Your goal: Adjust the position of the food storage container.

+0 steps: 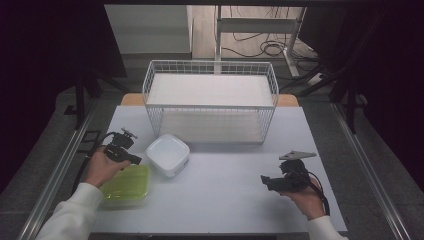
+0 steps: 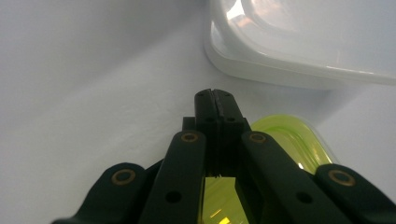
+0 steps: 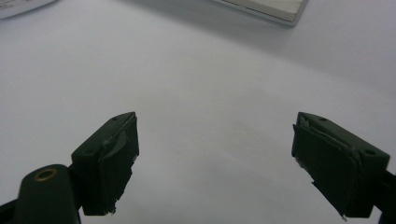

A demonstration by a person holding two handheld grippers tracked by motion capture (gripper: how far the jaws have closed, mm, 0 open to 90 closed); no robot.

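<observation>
A translucent green container (image 1: pixel 127 184) sits on the white table (image 1: pixel 225 200) at the near left. My left gripper (image 1: pixel 135 159) is at its far left corner; in the left gripper view the jaws (image 2: pixel 215 99) are pressed together over the green container's rim (image 2: pixel 299 140), which runs in under them. A white square container (image 1: pixel 168 154) stands just right of that gripper, and its edge (image 2: pixel 299 70) lies ahead of the jaws. My right gripper (image 1: pixel 264 180) hovers at the near right, pointing left, open (image 3: pixel 215 140) with bare table between its fingers.
A tall white wire basket (image 1: pixel 210 102) with a white liner stands at the back centre of the table. The table's front edge runs close to both hands. Metal rails run along the floor on both sides.
</observation>
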